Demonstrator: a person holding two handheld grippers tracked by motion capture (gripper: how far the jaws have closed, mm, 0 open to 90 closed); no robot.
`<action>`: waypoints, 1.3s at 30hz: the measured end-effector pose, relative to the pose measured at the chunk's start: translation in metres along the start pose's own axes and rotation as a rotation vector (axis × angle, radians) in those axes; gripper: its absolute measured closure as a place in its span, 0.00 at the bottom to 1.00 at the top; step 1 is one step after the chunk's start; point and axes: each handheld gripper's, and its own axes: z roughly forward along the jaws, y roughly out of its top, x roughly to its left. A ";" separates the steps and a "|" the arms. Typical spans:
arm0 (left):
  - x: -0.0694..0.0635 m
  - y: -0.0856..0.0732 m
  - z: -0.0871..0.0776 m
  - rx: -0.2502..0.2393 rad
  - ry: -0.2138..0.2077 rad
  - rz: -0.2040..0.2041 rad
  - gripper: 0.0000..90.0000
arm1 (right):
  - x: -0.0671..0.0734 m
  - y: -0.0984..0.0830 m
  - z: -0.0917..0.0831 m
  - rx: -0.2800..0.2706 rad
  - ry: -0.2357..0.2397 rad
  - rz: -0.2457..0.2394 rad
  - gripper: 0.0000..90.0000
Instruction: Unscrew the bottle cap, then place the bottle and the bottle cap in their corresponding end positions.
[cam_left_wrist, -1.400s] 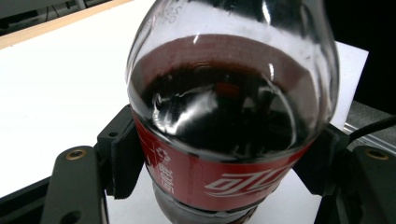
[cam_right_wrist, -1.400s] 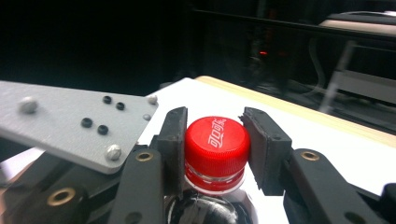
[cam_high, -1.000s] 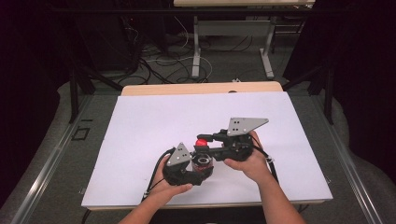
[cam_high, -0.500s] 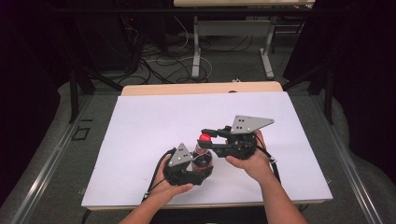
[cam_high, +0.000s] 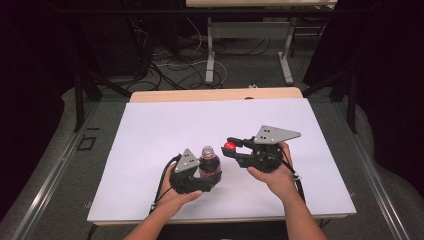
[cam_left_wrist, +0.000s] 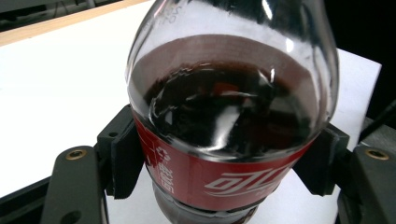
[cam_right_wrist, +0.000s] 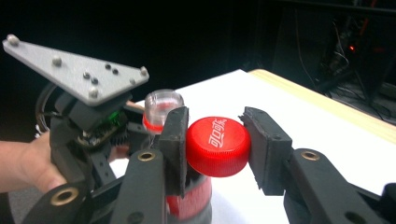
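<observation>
Your right gripper (cam_right_wrist: 215, 145) is clenched on the round red plastic screw cap (cam_right_wrist: 218, 145), pads pressing both sides, white logo facing the camera. In the high view that right gripper (cam_high: 231, 146) holds the cap (cam_high: 229, 146) in the air, apart from the bottle and off to its right, so the cap is plainly off. The unscrewing looks done to me.

Your left gripper (cam_left_wrist: 219, 163) is clamped round the clear plastic cola bottle with the red label (cam_left_wrist: 229, 121), pads on the label band at each side. From above, the left gripper (cam_high: 210, 177) keeps the bottle (cam_high: 209, 162) upright on the white table sheet (cam_high: 150, 135), near the front edge & a bit left of centre. The neck (cam_right_wrist: 161, 109) is open; the red tamper ring sits just under the thread.

What's left, as far as I can judge: put the cap down somewhere on the sheet, or carry on w/ whatever the open bottle is for (pouring, maybe). No cup or other vessel on the sheet that I can see, so setting the cap down seems the likelier next bit. Keep your left grip firm till then.

The bottle itself: small, rounded shoulder, dark brown drink filling it up to about the shoulder, clear wall above that w/ glare on it. Label red w/ white script, wraps the waist. Liquid surface looks calm. Wall is thin plastic, so prob. gives a bit under the pads.
</observation>
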 end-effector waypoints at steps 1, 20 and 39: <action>0.002 0.001 0.000 -0.002 0.006 0.000 0.33 | 0.000 -0.003 -0.001 0.008 -0.021 0.006 0.68; 0.053 0.062 0.028 -0.065 0.100 -0.067 0.33 | -0.015 -0.041 0.005 0.078 -0.159 0.084 0.68; 0.086 0.063 0.106 -0.031 0.141 -0.049 0.32 | -0.024 -0.055 0.011 0.102 -0.186 0.125 0.68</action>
